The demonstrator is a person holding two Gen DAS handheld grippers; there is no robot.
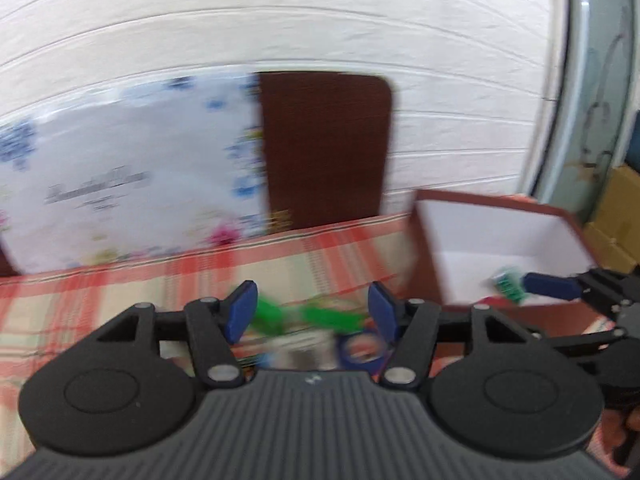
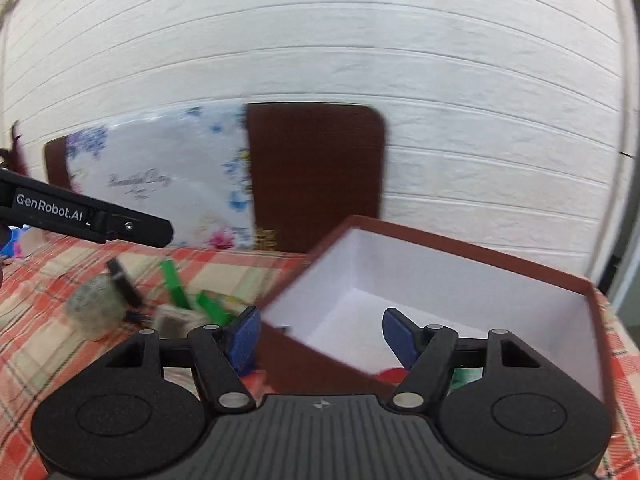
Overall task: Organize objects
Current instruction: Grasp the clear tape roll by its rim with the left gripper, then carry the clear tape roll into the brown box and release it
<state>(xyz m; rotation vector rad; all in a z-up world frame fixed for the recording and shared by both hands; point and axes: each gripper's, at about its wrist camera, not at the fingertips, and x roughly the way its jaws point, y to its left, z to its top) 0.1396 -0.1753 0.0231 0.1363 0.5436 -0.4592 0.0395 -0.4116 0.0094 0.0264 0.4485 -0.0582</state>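
Left gripper [image 1: 312, 308]: blue-padded jaws spread wide, nothing between the pads. It hangs above a blurred cluster on the checked tablecloth [image 1: 120, 292] — green clips [image 1: 316, 314] and a blue ring-shaped item [image 1: 362, 354], the ring nearest the camera. Motion blur is heavy; finer detail is not readable.

Right gripper [image 2: 320, 334]: jaws also wide apart, holding nothing. It straddles the near left wall of the brown box [image 2: 480, 246], left pad outside, right pad over the white interior. In the left wrist view one blue finger of this gripper reaches over the box, just beside a small green item [image 1: 510, 284] at the box floor; whether they touch cannot be told. Red and green bits show low inside the box, partly hidden behind the gripper linkage.

Left of the box on the cloth: more green clips, a grey fuzzy object [image 2: 96, 306] and a black piece beside it.

Behind: a floral-printed sheet [image 1: 120, 184] leaning against a dark brown board [image 1: 324, 148], white panelled wall [image 1: 280, 12].
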